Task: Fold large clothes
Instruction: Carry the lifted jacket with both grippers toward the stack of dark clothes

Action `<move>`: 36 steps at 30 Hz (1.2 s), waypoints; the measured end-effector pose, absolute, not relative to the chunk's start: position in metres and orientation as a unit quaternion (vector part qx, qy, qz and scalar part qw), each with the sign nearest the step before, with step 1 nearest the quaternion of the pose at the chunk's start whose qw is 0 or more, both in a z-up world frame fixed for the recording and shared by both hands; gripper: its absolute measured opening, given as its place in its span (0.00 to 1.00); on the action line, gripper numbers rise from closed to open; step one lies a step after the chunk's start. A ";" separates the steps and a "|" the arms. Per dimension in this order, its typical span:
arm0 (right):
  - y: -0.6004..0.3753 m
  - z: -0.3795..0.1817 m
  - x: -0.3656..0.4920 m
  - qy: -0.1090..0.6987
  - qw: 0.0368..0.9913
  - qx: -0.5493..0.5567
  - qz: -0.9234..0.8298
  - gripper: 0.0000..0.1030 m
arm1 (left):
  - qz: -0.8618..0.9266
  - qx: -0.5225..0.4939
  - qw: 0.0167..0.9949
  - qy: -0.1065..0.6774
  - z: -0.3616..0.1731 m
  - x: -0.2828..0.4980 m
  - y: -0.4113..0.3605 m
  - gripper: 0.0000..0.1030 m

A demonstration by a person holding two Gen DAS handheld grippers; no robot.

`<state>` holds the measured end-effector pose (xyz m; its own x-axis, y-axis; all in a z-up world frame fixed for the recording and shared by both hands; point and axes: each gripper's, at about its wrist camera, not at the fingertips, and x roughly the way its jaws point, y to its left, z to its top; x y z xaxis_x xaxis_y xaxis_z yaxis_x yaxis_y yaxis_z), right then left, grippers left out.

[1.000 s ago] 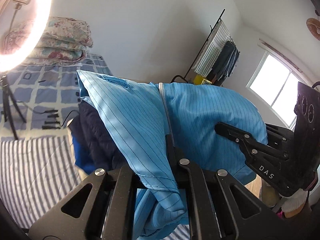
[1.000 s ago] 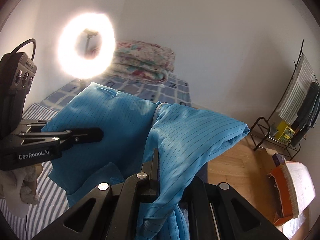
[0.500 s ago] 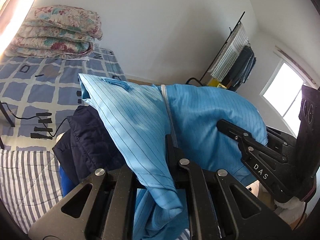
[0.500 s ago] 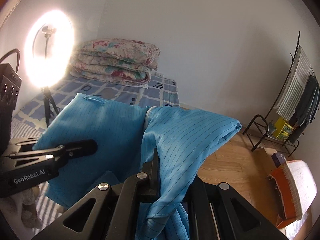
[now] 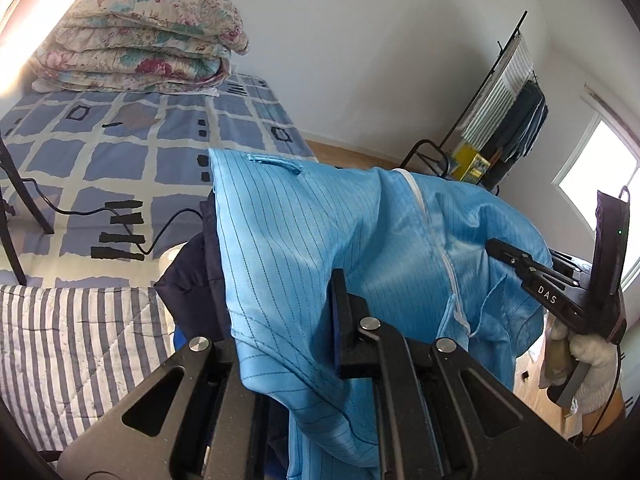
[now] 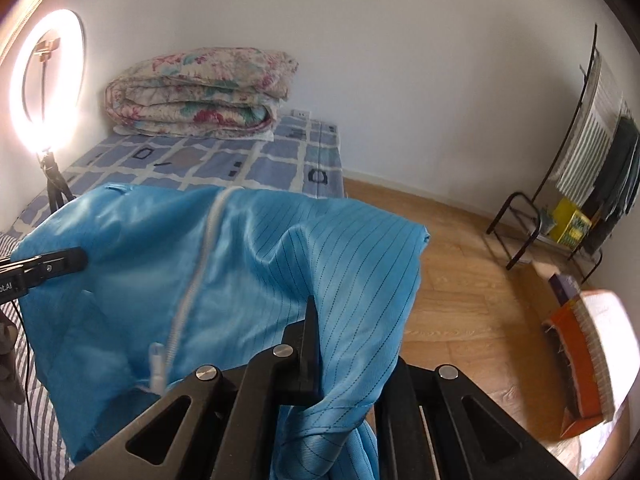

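Note:
A large light-blue pinstriped garment [image 5: 320,248] with a white zipper hangs in the air between my two grippers, over the bed. My left gripper [image 5: 320,300] is shut on its cloth near one edge. My right gripper [image 6: 332,320] is shut on the other side of the same garment [image 6: 248,264]. The right gripper [image 5: 520,264] shows at the right of the left wrist view, and the left gripper [image 6: 60,260] shows at the left of the right wrist view. A dark navy quilted garment [image 5: 196,276] lies under the blue one.
A blue checked bedspread [image 5: 120,148] carries a folded floral quilt [image 5: 140,48] by the wall, and a striped sheet [image 5: 60,340] lies nearer. A lit ring light [image 6: 44,84] stands on a tripod. A drying rack [image 6: 592,140], wooden floor [image 6: 460,280] and an orange box [image 6: 576,344] are at the right.
Both grippers have tilted down and moved apart with the blue garment, which now spreads wider between them. More of the bed and floor shows.

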<state>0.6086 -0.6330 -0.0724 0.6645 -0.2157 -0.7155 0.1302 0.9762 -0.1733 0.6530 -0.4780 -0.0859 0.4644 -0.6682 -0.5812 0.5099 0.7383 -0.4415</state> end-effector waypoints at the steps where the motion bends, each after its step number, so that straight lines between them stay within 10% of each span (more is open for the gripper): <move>1: -0.637 -0.077 0.610 0.406 0.908 -0.044 -0.090 0.04 | -0.346 -0.100 0.850 0.385 -0.086 0.652 -0.479 0.05; 11: -0.692 -0.112 0.607 0.440 0.884 0.045 -0.155 0.39 | -0.327 -0.075 0.856 0.393 -0.095 0.653 -0.488 0.18; 20: -0.701 -0.123 0.594 0.447 0.877 0.034 -0.174 0.39 | -0.299 -0.072 0.863 0.400 -0.111 0.649 -0.480 0.46; 36: -0.683 -0.081 0.568 0.422 0.884 0.030 -0.200 0.39 | -0.282 -0.075 0.873 0.391 -0.084 0.631 -0.432 0.47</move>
<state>0.5684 -0.6826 -0.0812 0.5645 -0.3285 -0.7573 0.3783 0.9183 -0.1164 0.6306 -0.4324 -0.0839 0.5365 -0.5502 -0.6399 0.4332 0.8303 -0.3507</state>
